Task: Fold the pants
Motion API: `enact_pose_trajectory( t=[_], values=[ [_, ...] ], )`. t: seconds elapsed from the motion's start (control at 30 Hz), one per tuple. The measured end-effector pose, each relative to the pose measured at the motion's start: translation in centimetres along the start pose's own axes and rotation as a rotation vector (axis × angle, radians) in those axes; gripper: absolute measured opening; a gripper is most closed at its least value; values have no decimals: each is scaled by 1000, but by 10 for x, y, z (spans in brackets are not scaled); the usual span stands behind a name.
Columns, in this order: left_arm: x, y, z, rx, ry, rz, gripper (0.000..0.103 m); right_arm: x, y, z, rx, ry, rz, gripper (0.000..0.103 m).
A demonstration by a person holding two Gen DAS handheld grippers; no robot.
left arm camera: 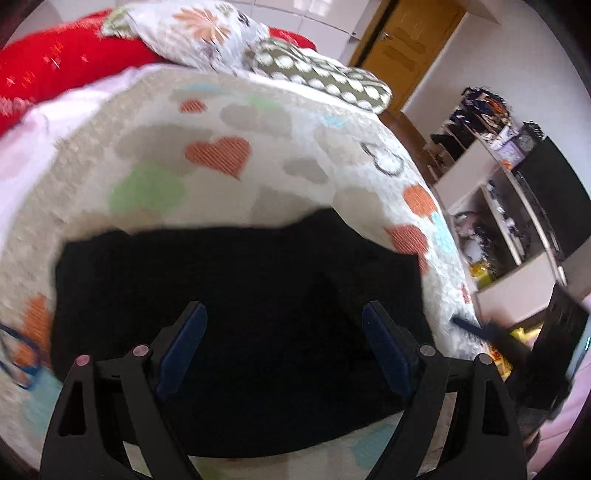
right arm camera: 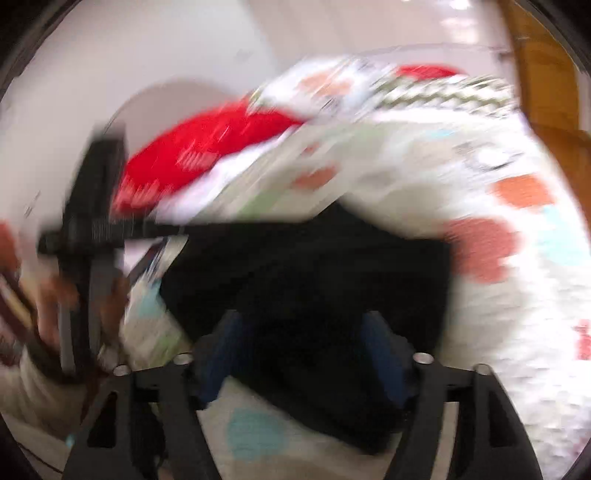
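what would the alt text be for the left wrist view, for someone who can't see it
Black pants lie in a compact folded shape on a bed covered by a white blanket with orange hearts, seen between the spread blue-padded fingers of the left gripper, which holds nothing. Pillows and a red cover lie at the far end; a wooden door and shelves stand to the right.

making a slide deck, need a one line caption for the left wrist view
Open left gripper poised above black pants lying in a compact bundle on a heart-print bedspread.

Bare bedspread (left arm camera: 207,177) lies beyond the pants (left arm camera: 236,295); pillows (left arm camera: 207,33) block farther back.
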State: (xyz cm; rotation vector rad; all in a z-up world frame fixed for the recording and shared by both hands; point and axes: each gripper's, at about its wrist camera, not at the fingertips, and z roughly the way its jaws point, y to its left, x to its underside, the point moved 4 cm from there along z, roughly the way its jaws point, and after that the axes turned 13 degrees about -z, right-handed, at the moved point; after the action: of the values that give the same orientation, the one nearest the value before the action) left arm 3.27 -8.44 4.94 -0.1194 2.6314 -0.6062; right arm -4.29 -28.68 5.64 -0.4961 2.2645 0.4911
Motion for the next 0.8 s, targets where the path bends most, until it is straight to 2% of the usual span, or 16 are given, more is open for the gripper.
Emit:
enact_pose_trajectory(
  t=[0.07,0.13,0.2,0.23,0.27,0.4,0.47,0.5,0.57,0.63,0.7,0.8],
  values=[
    [8,-4,9,17,22,-1,87,-1,-20,-6,46,-24,64,73],
    [16,-14,18,14,32,16,87,-2,-29,-3,41,-24,84,63],
    [22,-23,25,-35,12,61,87,-1,-23,13,38,18,43,35],
    [22,-21,25,-67,-2,69,87,1,-14,21,34,41,8,33],
    [20,-17,24,-93,-18,65,87,4,-3,29,20,60,-37,33],
    [10,12,11,-105,-34,-20,87,21,33,56,-42,123,-160,34],
    [7,23,2,-128,-57,-44,87,37,49,72,-47,186,-218,36],
    [7,25,-2,-122,-63,-48,87,40,52,72,-35,174,-234,36],
    [10,23,-8,-105,-66,-39,87,41,48,65,-89,185,-197,38],
    [14,17,-8,-93,-64,-14,87,37,42,50,-132,164,-162,45],
    [20,9,-4,-81,-54,5,87,30,31,34,-55,126,-176,63],
    [25,-4,5,-48,-33,24,87,21,12,29,20,111,-142,65]
  ],
)
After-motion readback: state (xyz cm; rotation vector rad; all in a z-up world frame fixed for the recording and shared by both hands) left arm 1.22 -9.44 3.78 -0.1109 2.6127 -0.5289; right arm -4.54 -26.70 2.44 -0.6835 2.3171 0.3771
